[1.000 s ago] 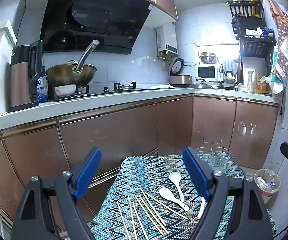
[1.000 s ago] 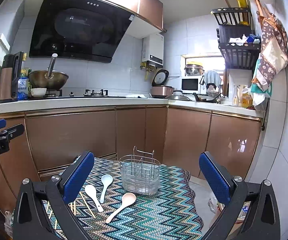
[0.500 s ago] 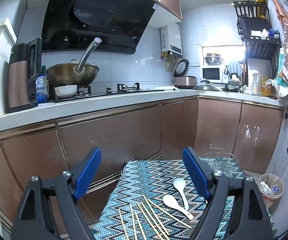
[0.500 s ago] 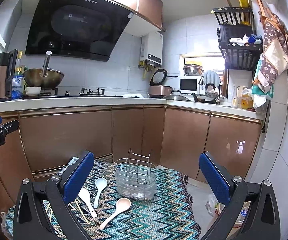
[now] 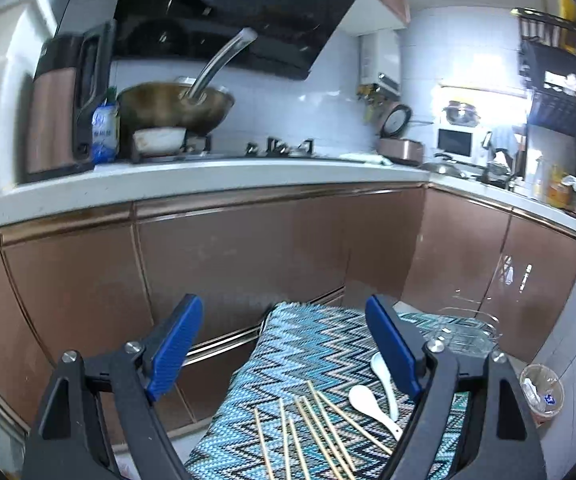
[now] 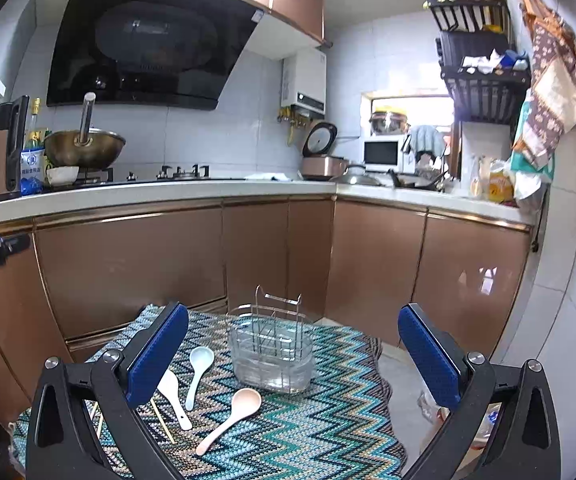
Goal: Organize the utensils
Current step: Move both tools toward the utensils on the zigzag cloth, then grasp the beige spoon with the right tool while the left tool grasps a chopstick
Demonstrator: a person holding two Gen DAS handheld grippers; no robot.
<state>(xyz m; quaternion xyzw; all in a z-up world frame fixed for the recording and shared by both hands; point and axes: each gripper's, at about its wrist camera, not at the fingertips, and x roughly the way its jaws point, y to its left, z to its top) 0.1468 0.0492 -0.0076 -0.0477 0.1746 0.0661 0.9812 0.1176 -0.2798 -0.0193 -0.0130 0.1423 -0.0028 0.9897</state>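
Both claws are spread wide and hold nothing. The left claw [image 5: 283, 344] hovers above the near-left part of the bench [image 5: 312, 332], which is covered by a zigzag cloth; the right claw [image 6: 294, 352] hangs over the same bench from the other side. Seen from the left wrist, a loose fan of chopsticks [image 5: 312, 428] lies just below the gap between the fingers, at about 6 o'clock, with two white spoons [image 5: 372, 396] beside them at 4 o'clock, partly hidden by the right-hand finger. From the right wrist, the wire rack [image 6: 270, 350] stands upright almost straight ahead between the fingers, near 12 o'clock, and looks empty as far as can be told. A pale blue spoon [image 6: 199, 372] and a white spoon [image 6: 173, 398] lie at 8 o'clock close to the left finger, and a pinkish spoon [image 6: 229, 416] lies at 6 o'clock, just in front of the rack but apart from it. Nothing has gone into the rack yet, so the task seems to be at its start: the approach to a first pick. The next move likely calls for lowering one claw over a single utensil, closing across its handle, then carrying it upright into a compartment of the rack; the thin chopsticks, lying close together, would need a careful, low pinch.
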